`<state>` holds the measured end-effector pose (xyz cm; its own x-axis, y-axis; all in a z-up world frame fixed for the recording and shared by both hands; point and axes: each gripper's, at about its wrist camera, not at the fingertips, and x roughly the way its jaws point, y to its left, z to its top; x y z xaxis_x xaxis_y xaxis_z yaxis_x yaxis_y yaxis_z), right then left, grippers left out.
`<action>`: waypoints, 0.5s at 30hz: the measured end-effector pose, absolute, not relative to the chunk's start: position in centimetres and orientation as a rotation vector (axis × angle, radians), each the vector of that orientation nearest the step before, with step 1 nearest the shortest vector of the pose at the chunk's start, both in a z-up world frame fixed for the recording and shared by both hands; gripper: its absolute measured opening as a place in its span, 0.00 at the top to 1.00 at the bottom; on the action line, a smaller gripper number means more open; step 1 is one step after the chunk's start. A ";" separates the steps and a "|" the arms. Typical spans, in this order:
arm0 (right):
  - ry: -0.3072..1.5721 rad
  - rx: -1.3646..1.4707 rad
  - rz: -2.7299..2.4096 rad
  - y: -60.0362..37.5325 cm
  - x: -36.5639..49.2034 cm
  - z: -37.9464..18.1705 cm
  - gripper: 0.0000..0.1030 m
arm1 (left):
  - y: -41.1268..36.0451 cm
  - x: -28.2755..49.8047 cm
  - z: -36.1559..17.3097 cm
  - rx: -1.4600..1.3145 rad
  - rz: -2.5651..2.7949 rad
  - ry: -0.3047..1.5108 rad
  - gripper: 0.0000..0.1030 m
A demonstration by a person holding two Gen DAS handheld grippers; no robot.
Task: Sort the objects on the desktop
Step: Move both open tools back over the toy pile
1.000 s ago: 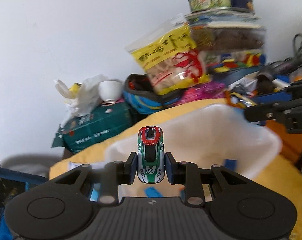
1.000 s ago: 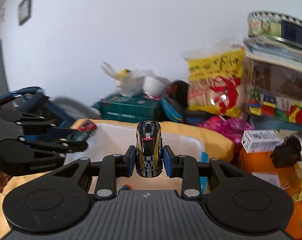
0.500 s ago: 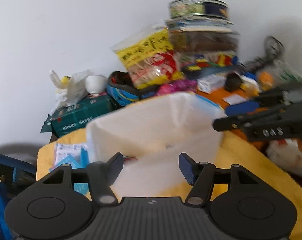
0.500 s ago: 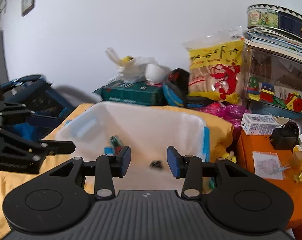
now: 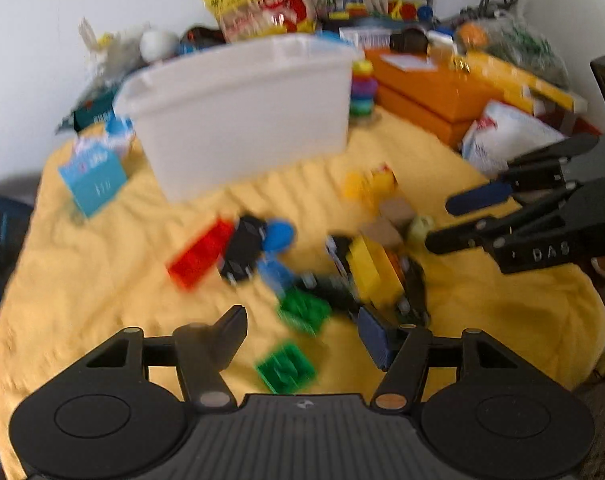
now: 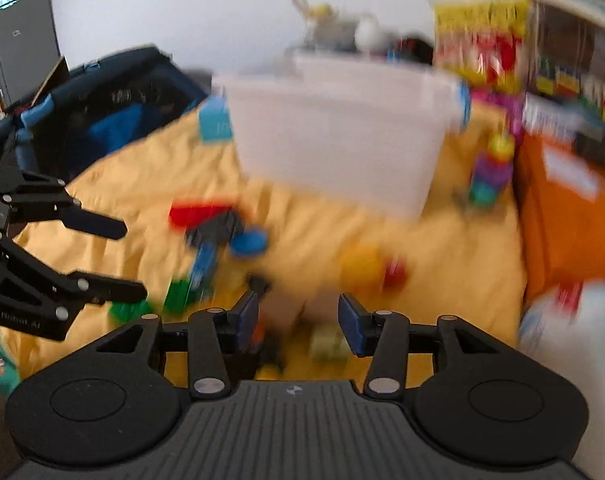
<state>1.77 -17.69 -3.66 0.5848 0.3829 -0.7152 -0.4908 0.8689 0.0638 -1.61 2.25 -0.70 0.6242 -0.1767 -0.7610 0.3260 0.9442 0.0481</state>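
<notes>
Both toy cars have left my jaws since a second ago: the green-and-white racer that my left gripper (image 5: 302, 334) pinched and the black-and-yellow one in my right gripper (image 6: 298, 320) are gone from between the pads, and both views have swung from the mouth of the white bin (image 5: 242, 116) down to the loose pile in front of it. I judge both cars to be in the bin, though its inside is hidden now. That bin stands at the far edge of the table (image 5: 82, 280), which is draped in yellow cloth, with the clutter along the wall behind it. My left jaws stand wide with nothing between them; my right jaws are partway apart and opening, also with nothing gripped. So one round of sorting looks finished and the next pick is in hand. Toward the near edge, under my left gripper, lie two green bricks (image 5: 304, 312); a yellow block (image 5: 372, 276) sits just right of them on something dark, and a red brick (image 5: 200, 254) with a black piece and a blue disc (image 5: 278, 234) lies nearer the middle. Everything is smeared by motion, so I cannot tell the smaller bits apart. The green bricks look closest for my left.
</notes>
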 end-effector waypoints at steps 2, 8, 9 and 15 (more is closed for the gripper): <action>0.851 -0.131 0.506 -17.8 1.0 -4.8 0.53 | 1.9 -2.1 -1.5 0.176 -0.310 0.880 0.37; 0.892 -0.127 0.531 -17.0 -0.4 -6.1 0.53 | 1.2 -3.0 -2.3 0.227 -0.306 0.883 0.37; 0.879 -0.139 0.536 -16.7 -0.5 -5.9 0.53 | 1.4 -3.0 -2.3 0.218 -0.300 0.887 0.37; 0.865 -0.244 0.484 -15.1 -0.7 -6.5 0.64 | 2.7 -2.8 -2.5 0.172 -0.274 0.903 0.40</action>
